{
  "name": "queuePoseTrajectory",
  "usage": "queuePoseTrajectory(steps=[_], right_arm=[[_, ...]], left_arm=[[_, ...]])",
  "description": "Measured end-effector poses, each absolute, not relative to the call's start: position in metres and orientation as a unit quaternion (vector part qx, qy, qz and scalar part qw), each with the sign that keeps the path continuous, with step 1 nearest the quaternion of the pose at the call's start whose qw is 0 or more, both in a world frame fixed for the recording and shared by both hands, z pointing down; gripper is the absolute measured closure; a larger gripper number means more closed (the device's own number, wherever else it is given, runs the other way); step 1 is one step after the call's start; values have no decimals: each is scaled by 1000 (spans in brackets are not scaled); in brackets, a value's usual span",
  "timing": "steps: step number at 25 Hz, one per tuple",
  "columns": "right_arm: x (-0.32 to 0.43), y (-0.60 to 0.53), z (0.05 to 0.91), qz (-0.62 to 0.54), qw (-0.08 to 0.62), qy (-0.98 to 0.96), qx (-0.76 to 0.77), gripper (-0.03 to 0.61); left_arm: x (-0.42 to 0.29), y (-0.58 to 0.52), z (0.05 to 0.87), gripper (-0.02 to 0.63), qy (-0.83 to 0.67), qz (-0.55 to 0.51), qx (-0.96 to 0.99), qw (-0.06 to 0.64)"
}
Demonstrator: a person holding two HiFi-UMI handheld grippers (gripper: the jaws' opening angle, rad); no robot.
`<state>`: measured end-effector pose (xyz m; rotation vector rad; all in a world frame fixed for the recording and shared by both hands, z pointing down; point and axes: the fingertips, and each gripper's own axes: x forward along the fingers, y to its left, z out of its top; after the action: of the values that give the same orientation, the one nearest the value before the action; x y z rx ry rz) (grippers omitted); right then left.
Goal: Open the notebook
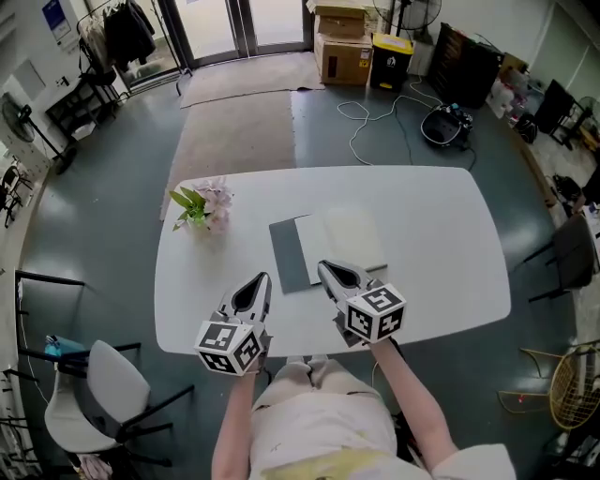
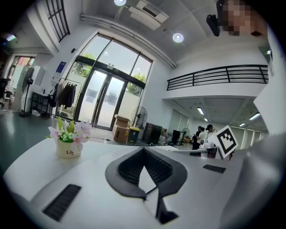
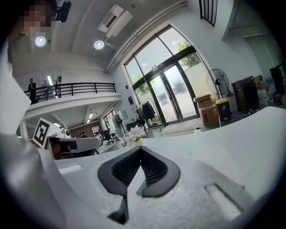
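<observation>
On the table (image 1: 422, 216), the notebook (image 1: 328, 246) lies open (likely light, floppy; pinch a cover edge), while left gripper (image 1: 262, 279) and right gripper (image 1: 323, 268) hover closed, empty.

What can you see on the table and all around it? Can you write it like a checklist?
Surface: white table, holding two things.
Job's things: notebook lies open, grey cover turned to the left, pale page showing.
Clutter: small pot of flowers near the left end.
Grippers: left gripper and right gripper both shut and empty, above the near edge.
Cables: white cable loops on the floor beyond the table.
Surroundings: chair, cardboard boxes, glass doors.
</observation>
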<state>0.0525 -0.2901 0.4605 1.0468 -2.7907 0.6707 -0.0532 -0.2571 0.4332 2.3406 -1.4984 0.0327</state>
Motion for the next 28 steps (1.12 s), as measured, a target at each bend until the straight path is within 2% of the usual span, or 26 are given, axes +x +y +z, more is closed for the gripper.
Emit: queuePoseTrajectory(steps=[16,28], right_arm=[[130,-299,385,184,-72,-887,417,572],[151,-298,366,160,-90,-880,439,572]], left_arm=[[-71,-255,385,615,-543,-22,831,122],[-84,-257,373,615,-567,-29,816,109]])
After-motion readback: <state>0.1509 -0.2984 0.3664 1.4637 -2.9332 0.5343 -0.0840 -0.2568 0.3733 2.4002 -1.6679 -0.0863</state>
